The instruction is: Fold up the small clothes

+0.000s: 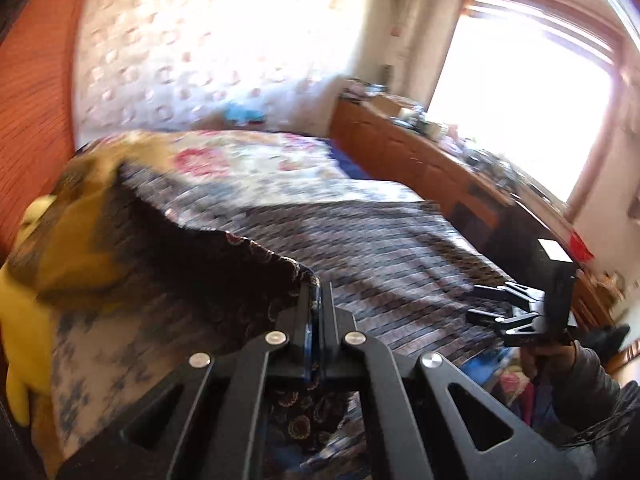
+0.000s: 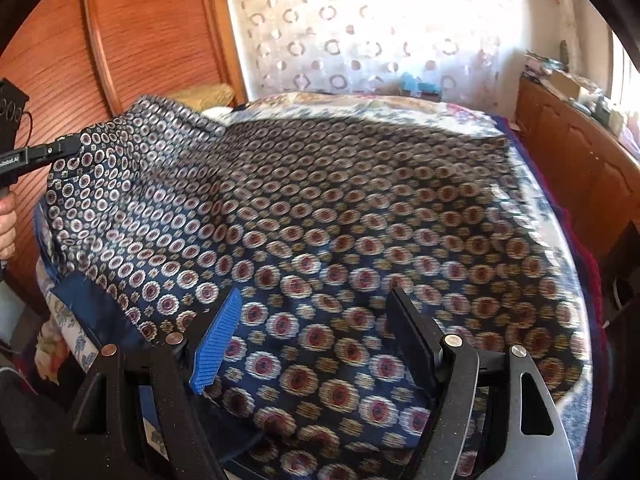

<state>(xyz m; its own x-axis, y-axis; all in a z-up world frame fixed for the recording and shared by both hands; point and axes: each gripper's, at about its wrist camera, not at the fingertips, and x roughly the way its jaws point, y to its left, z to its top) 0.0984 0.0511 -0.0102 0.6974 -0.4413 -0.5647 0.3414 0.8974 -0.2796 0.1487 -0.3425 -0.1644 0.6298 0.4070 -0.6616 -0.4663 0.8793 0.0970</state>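
Note:
A dark blue garment (image 2: 320,208) with a red and gold medallion print lies spread over the bed. My left gripper (image 1: 316,304) is shut on one corner of the garment (image 1: 224,272) and lifts it; it also shows at the left of the right wrist view (image 2: 74,144), pinching the raised corner. My right gripper (image 2: 316,332) is open, its blue pad (image 2: 216,344) and black finger (image 2: 412,336) standing just over the near edge of the garment. It shows empty at the right of the left wrist view (image 1: 484,304).
The bed has a floral cover (image 1: 256,160). A yellow plush toy (image 1: 16,320) lies at its left. An orange wooden wardrobe (image 2: 132,32) stands on the left. A wooden dresser (image 2: 576,152) with clutter runs along the right under a bright window (image 1: 520,100).

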